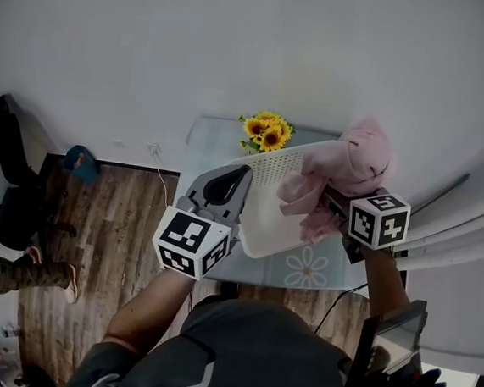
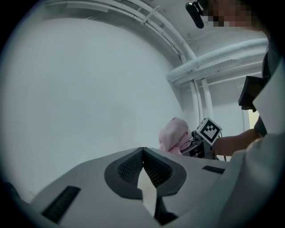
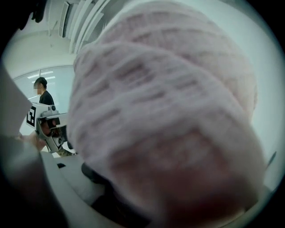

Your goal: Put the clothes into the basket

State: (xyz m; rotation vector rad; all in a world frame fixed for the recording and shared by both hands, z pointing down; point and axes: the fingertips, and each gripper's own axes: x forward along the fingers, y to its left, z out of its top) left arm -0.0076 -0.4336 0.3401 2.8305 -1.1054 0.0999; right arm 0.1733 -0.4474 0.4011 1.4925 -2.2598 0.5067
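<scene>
pink garment (image 1: 347,167) by white basket (image 1: 271,172)

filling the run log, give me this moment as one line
left gripper shut on white basket rim | right gripper shut on pink garment | garment partly over tilted basket, not yet released

Grey moulded left gripper (image 1: 242,176) with dark ribbed pads. Directly behind it, a white cube (image 1: 190,241) printed with black square markers; a second cube (image 1: 379,219) to its right. Below it, a dark grey short-sleeved shirt (image 1: 252,351) with pale stripes.
</scene>
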